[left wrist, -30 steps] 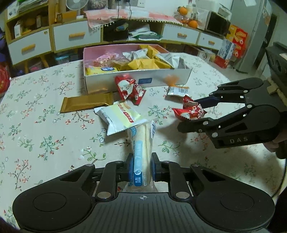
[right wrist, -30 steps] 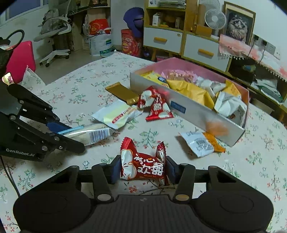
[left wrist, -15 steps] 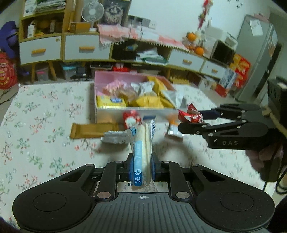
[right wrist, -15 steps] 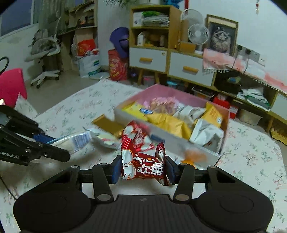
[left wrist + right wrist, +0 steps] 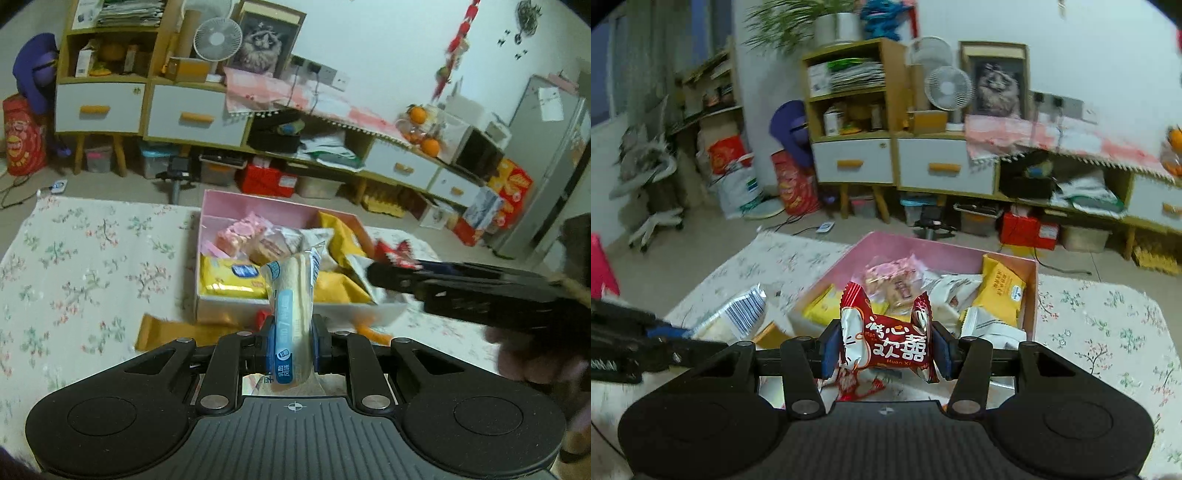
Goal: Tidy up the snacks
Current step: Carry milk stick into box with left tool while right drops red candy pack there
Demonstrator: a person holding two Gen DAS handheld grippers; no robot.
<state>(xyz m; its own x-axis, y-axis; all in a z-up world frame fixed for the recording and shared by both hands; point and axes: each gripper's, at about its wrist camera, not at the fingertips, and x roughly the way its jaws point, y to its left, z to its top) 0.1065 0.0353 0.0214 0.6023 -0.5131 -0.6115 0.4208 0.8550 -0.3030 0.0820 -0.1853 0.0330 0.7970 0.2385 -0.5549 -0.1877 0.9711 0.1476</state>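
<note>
My left gripper [image 5: 293, 341] is shut on a long clear-wrapped roll snack with a blue label [image 5: 293, 295], held upright above the table. My right gripper [image 5: 884, 349] is shut on a red snack packet with white print [image 5: 886, 338]. Both hang just before the pink-lined snack box [image 5: 258, 199] [image 5: 923, 247], which is full of yellow, white and pink packets. In the left wrist view the right gripper [image 5: 402, 271] reaches in from the right with the red packet [image 5: 393, 253]. In the right wrist view the left gripper [image 5: 698, 339] comes in from the left with the roll [image 5: 738, 314].
The table wears a floral cloth [image 5: 81, 258]. A gold bar packet [image 5: 173, 332] and an orange packet [image 5: 373, 332] lie on it in front of the box. Behind stand a low cabinet with drawers [image 5: 192, 114], a fan [image 5: 218, 38], storage bins and a fridge [image 5: 546, 162].
Both grippers have risen off the table with their packets and moved toward the box. The loose packets on the cloth have dropped low or out of view.
</note>
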